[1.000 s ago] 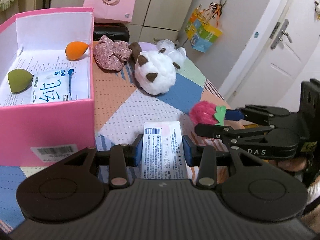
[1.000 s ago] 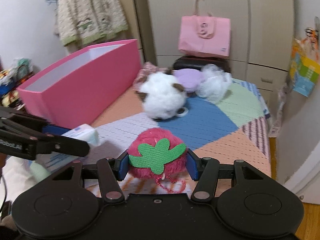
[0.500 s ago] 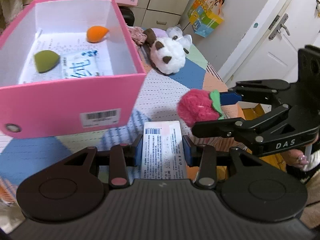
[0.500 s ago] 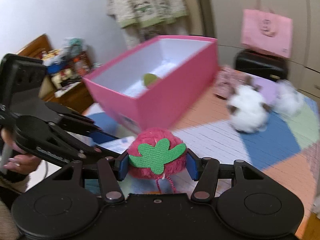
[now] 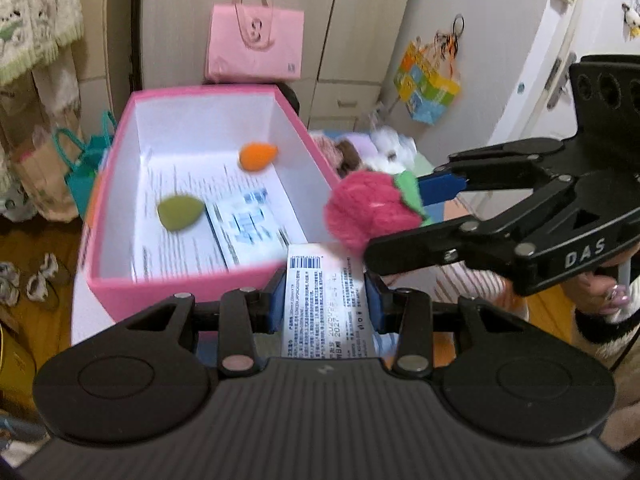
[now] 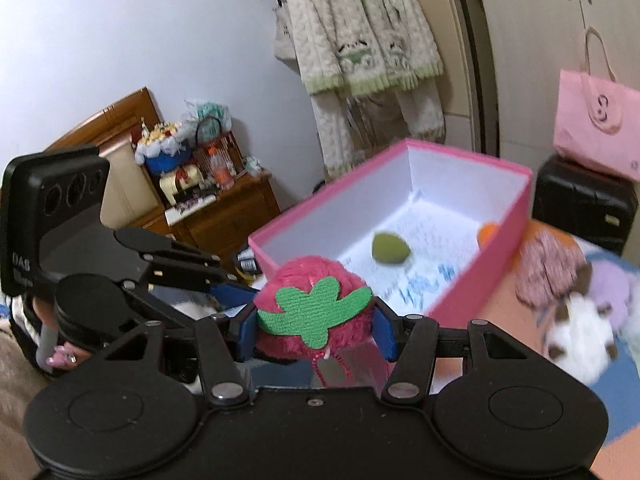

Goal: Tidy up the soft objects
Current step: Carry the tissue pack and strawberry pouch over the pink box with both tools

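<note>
Left gripper [image 5: 325,307] clamped on tissue pack [image 5: 327,300], right gripper [image 6: 315,330] clamped on plush strawberry [image 6: 314,312], both just short of pink box [image 5: 160,280] near wall: clear rim, stagger releases over bare floor beside green sponge [image 5: 179,212]

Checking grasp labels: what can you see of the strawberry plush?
The strawberry plush is round, fuzzy pink-red, with a flat green felt leaf on the end facing the right wrist camera and a thin pink cord hanging beneath. The right gripper clamps it at both sides with blue pads, holding it in the air near the pink box.
</note>
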The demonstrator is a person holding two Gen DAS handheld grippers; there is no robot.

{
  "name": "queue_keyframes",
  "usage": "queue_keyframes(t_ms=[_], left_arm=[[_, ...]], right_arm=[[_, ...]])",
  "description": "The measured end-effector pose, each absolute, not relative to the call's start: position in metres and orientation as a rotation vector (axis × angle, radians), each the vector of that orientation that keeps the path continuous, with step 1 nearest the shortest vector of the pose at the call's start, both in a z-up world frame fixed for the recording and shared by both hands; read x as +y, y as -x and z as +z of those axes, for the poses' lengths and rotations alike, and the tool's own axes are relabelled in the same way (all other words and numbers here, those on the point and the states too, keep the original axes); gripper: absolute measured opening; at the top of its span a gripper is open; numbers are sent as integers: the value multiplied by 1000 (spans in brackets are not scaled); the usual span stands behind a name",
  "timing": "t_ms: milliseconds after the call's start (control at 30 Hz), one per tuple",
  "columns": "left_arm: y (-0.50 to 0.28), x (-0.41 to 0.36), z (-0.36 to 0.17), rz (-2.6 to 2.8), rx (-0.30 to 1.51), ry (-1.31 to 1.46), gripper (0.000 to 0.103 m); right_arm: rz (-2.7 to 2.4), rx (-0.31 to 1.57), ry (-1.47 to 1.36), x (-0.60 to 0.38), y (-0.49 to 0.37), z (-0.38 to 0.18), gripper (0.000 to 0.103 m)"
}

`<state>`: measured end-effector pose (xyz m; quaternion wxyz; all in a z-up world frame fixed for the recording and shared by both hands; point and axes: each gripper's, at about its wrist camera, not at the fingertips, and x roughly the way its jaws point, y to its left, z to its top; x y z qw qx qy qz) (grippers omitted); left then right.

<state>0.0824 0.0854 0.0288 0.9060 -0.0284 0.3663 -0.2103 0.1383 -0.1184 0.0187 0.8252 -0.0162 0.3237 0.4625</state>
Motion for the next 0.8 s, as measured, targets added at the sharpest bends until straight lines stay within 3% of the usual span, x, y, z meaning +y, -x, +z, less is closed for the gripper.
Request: queue_keyframes(t_ms=[267, 800], left_arm=[[-128, 97, 41, -403, 691, 4, 39], [-269, 102, 13, -269, 845, -103, 39]], right_arm=[[918, 642, 36, -94, -181, 33, 61], [757, 762, 32, -80, -294, 3, 62]])
